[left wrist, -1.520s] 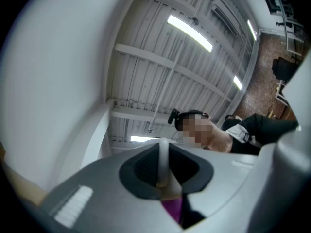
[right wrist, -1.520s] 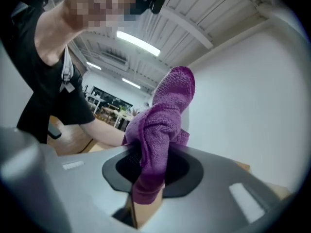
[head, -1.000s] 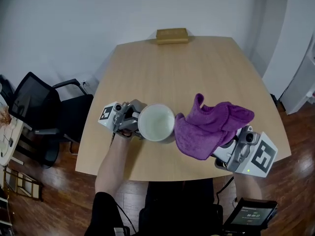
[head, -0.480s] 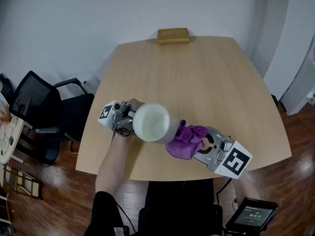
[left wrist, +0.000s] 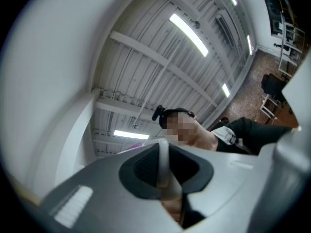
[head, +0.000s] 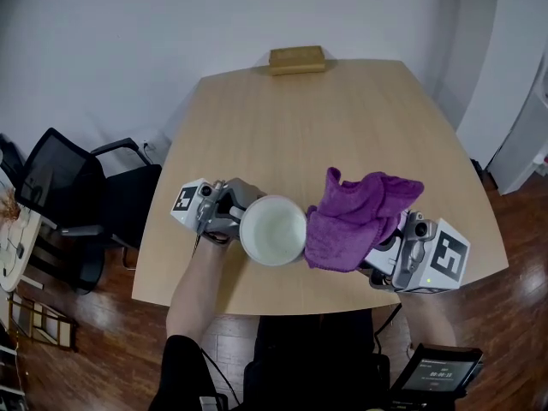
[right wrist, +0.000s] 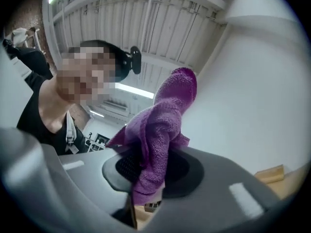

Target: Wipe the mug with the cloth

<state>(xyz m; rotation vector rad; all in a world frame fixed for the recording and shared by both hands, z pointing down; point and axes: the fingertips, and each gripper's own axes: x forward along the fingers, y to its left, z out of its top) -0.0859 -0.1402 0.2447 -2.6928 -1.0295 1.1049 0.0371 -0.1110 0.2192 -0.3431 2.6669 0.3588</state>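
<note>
In the head view a white mug (head: 272, 229) is held above the wooden table (head: 342, 127) near its front edge, its mouth turned up toward the camera. My left gripper (head: 229, 216) is at the mug's left side, shut on a thin white part of the mug (left wrist: 164, 161); the mug's wall (left wrist: 48, 81) fills that gripper view's left. A purple cloth (head: 355, 217) hangs bunched just right of the mug, touching or nearly touching its side. My right gripper (head: 383, 248) is below and right of the cloth, shut on the cloth (right wrist: 158, 130), which stands up out of the jaws.
A flat brown box (head: 296, 58) lies at the table's far edge. A black office chair (head: 73, 191) stands left of the table. A small screen device (head: 432, 371) sits at the bottom right. Wooden floor (head: 514, 221) surrounds the table.
Half a second ago the right gripper had the cloth bunched low against the mug's lower right side. It has since moved right and up, and the cloth spreads beside the mug again.
</note>
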